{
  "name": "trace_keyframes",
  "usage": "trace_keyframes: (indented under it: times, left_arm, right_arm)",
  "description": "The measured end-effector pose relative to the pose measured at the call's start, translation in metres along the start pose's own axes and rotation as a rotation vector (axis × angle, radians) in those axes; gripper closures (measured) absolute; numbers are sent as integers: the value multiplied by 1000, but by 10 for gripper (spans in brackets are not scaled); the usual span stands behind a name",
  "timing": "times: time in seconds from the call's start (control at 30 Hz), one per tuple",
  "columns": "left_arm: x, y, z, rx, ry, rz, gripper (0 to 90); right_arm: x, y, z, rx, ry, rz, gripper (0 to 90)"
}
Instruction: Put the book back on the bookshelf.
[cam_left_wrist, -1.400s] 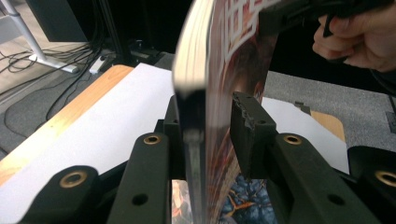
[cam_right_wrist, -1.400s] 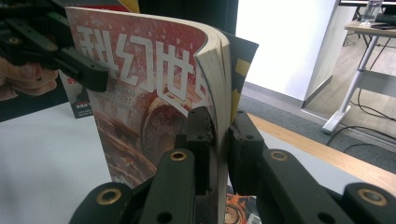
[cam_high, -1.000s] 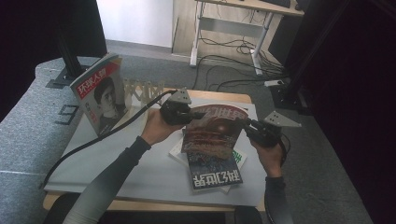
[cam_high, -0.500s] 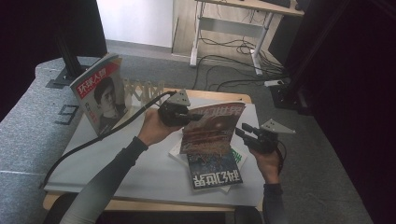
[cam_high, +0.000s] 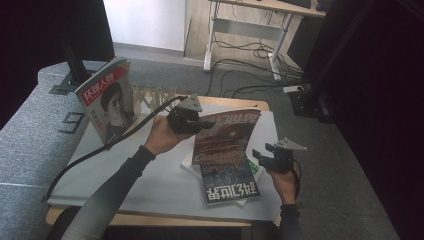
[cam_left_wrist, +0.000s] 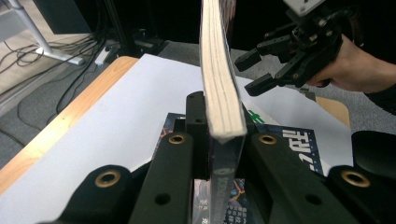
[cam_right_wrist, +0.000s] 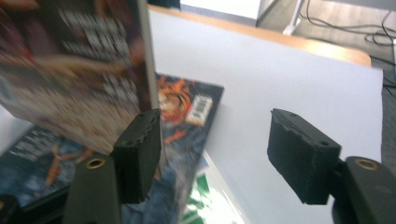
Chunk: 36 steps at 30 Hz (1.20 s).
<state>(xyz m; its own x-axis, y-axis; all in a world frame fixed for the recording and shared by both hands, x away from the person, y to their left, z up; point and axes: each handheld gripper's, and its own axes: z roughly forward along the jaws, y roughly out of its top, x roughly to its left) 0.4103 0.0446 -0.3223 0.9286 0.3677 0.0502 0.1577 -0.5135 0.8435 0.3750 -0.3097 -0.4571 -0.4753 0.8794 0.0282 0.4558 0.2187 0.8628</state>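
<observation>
Magazine (cam_high: 226, 136) is lifted, pinched by the left gripper (cam_high: 200, 123); right gripper (cam_high: 259, 156), jaws just opening, has nothing between them. Shelving it is left.

your left gripper (cam_left_wrist: 219, 154) has its two black jaws pressed on the lower edge of a thick magazine (cam_left_wrist: 219, 79), which stands upright on edge, so you look straight along its stacked page edges. beneath the jaws a dark-covered magazine (cam_left_wrist: 299, 149) lies flat on the white sheet (cam_left_wrist: 126, 121) that covers the wooden table (cam_left_wrist: 60, 130). at upper right your other hand (cam_left_wrist: 359, 70) holds the right gripper (cam_left_wrist: 254, 72), its jaws apart, just beside the upright magazine and not touching it.
</observation>
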Motion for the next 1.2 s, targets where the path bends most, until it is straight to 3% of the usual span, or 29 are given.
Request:
trace_keyframes:
  times: [0.37,0.77,0.93,1.07,1.2]
  left_arm:
    - [0,0,-2,9,-4,-8,836]
    - [-1,-2,-1,-12,21,-19,834]
    - [-1,-2,-1,-20,20,-31,837]
    - [0,-2,-3,-21,27,-41,839]
    - [0,-2,-6,-25,31,-51,840]
  right_arm:
    - [-7,-33,16,90,-58,16,274]
    - [-16,-58,30,162,-31,47,172]
    - [-20,-63,31,150,-26,95,123]
    - [-28,-69,36,150,-14,205,21]
    - [-27,-69,36,152,-25,196,16]
